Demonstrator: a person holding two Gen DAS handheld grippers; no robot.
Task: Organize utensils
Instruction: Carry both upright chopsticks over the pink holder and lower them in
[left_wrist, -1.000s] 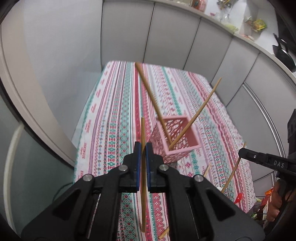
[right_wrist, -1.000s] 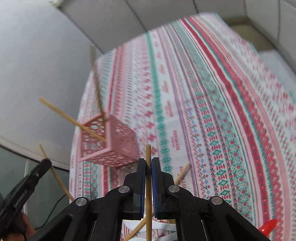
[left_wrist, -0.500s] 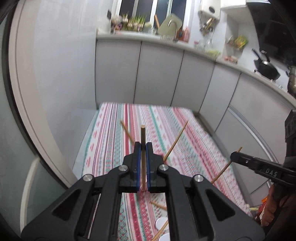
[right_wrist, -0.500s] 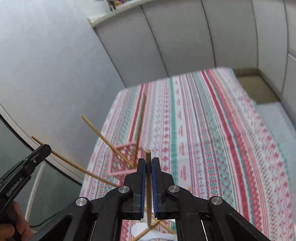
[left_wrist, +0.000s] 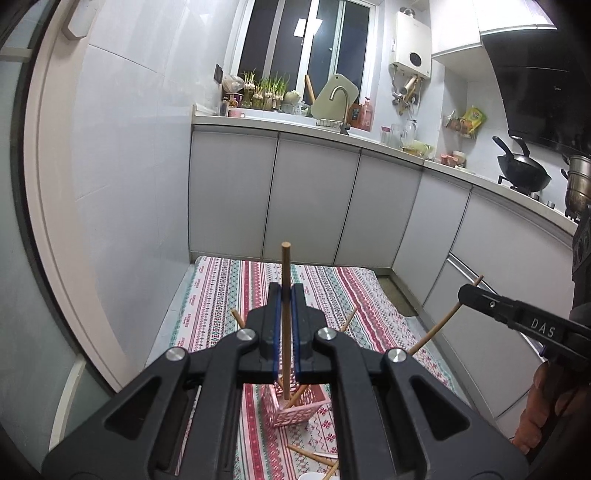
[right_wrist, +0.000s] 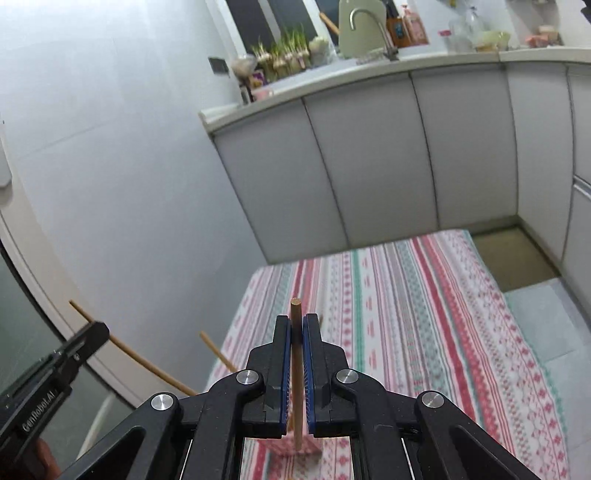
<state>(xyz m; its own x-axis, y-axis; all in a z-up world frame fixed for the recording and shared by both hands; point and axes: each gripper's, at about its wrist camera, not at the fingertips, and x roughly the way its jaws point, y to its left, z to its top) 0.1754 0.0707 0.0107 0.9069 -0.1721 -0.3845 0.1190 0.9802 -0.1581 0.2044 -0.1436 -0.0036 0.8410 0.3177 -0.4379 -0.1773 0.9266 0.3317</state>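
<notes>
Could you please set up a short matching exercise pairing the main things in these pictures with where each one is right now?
Things:
1. left tongs
2. pink basket
3. wok
4. tap

Places or states:
A. on the stove, far right
B. shut on an upright chopstick
C. on the striped cloth, chopsticks leaning in it
D. at the counter under the window

Pairs: 1-B, 2-C, 3-A, 4-D

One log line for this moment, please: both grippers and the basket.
left hand-held gripper: shut on chopstick | right hand-held gripper: shut on second chopstick | pink basket: on striped cloth, two chopsticks inside
</notes>
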